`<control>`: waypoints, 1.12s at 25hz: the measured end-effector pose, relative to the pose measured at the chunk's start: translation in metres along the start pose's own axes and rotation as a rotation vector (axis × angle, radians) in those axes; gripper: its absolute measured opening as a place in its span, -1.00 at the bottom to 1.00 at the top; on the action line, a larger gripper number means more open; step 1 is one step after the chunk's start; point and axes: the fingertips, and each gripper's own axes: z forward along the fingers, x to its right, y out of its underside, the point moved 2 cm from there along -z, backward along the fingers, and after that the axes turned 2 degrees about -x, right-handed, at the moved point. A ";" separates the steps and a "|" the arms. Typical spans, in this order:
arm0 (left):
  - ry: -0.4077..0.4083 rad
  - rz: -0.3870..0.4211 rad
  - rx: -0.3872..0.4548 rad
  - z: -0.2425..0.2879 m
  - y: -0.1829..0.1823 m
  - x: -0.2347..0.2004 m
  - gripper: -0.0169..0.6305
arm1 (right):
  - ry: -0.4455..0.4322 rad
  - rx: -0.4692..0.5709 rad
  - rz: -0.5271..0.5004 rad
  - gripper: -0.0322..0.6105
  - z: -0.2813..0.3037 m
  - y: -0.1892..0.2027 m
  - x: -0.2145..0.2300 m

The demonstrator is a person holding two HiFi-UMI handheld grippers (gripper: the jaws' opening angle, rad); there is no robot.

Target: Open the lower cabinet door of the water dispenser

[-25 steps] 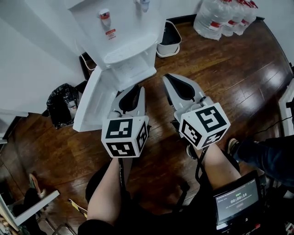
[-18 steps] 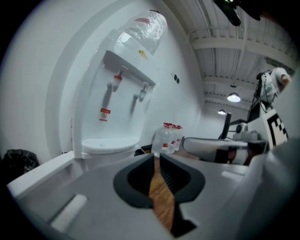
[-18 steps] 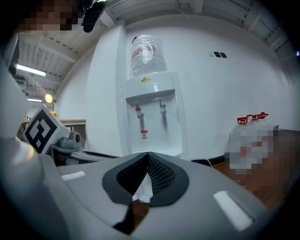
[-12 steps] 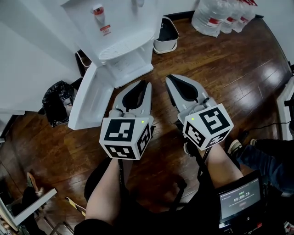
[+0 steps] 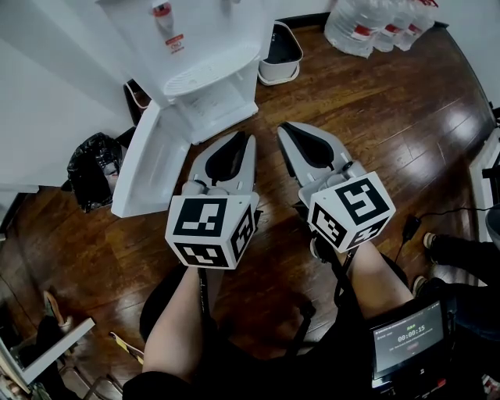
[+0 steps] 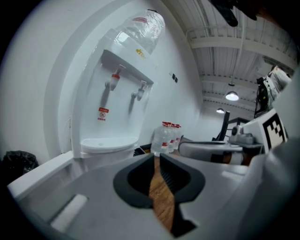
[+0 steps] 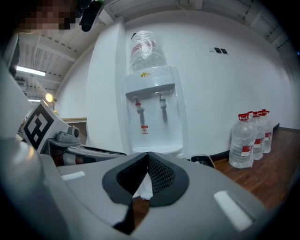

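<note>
The white water dispenser (image 5: pixel 205 74) stands at the top of the head view, and its lower cabinet door (image 5: pixel 148 160) is swung wide open to the left. My left gripper (image 5: pixel 245 139) is shut and empty, a short way in front of the open cabinet and right of the door. My right gripper (image 5: pixel 286 129) is beside it, also shut on nothing. In the left gripper view the dispenser (image 6: pixel 117 93) rises ahead with the door's edge (image 6: pixel 40 172) at lower left. The right gripper view shows the dispenser (image 7: pixel 152 103) straight ahead beyond the closed jaws.
A black bin bag (image 5: pixel 94 168) sits left of the door. A small white bin (image 5: pixel 280 48) stands right of the dispenser, and several water bottles (image 5: pixel 375 23) stand at the back right. A screen (image 5: pixel 406 340) hangs at my lower right, with a cable (image 5: pixel 410 226) on the wooden floor.
The left gripper has drawn back slightly from the dispenser's base. The door stays wide open. The right gripper has hardly moved.
</note>
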 end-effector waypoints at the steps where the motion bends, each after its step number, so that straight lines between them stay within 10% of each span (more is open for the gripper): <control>1: -0.004 0.000 -0.002 0.000 0.001 -0.001 -0.77 | -0.001 0.000 -0.001 -0.89 0.000 0.000 -0.001; 28: -0.009 -0.025 -0.016 0.000 0.002 -0.003 -0.77 | -0.009 -0.009 -0.005 -0.89 0.005 0.003 -0.004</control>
